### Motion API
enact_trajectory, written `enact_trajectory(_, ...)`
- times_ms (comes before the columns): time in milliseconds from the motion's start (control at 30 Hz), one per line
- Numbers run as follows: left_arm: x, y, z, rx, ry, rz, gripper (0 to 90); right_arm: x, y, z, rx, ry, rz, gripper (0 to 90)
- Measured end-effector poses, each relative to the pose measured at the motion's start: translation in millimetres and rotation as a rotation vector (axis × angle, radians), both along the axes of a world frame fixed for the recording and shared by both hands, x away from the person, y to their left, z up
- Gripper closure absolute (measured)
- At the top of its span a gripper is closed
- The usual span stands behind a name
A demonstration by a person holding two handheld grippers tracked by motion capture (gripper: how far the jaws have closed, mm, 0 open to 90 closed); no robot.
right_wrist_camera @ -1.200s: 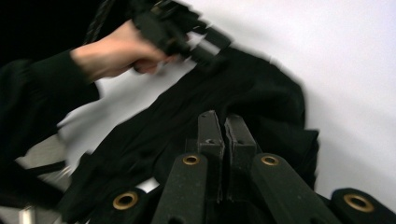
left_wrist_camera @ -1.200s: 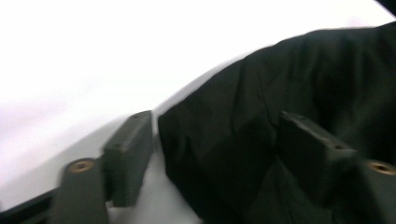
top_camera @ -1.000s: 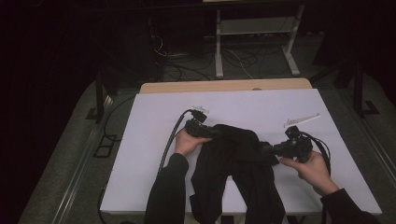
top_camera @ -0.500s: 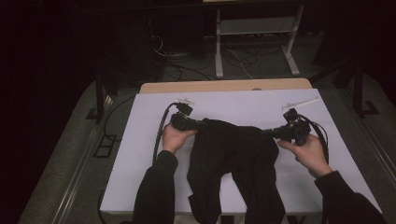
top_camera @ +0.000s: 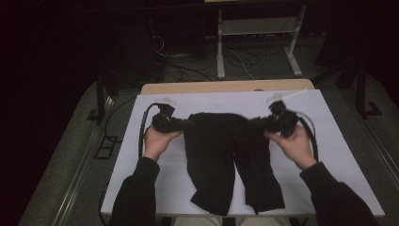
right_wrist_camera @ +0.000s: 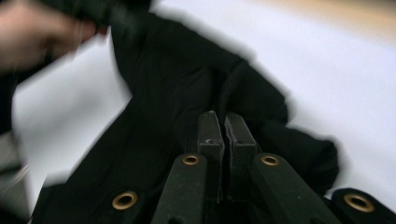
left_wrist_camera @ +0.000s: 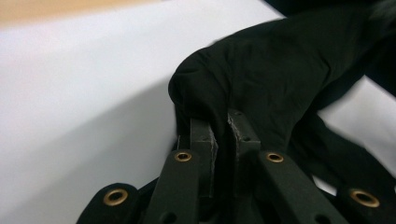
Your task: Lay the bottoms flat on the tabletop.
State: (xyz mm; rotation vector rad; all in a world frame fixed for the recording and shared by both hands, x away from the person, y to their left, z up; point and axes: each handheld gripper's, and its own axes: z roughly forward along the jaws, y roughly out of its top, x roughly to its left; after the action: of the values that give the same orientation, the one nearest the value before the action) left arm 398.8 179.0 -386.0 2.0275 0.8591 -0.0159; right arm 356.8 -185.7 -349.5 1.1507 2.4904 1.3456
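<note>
Grippers (top_camera: 186, 123) (top_camera: 256, 123) apart, level, pinching shorts (top_camera: 226, 155) waistband.

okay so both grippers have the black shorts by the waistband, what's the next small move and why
Probably draw the two grippers a little farther apart. The left gripper and right gripper are each shut on a waistband corner of the black shorts, but the band between them looks bunched, and both legs trail unevenly on the white table.

A white sheet (top_camera: 329, 141) covers the table, whose wooden edge (top_camera: 226, 87) shows beyond it. Behind stand a white metal frame (top_camera: 256, 42) and what seem tangled cables (top_camera: 188, 66) on the floor.
</note>
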Motion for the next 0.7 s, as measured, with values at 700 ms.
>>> enact_trajectory(700, -58.6, 2.2, -57.5, 0.139, 0.19, -0.237, 81.0, -58.9, -12.2, -93.8, 0.027, 0.331, 0.147, 70.5)
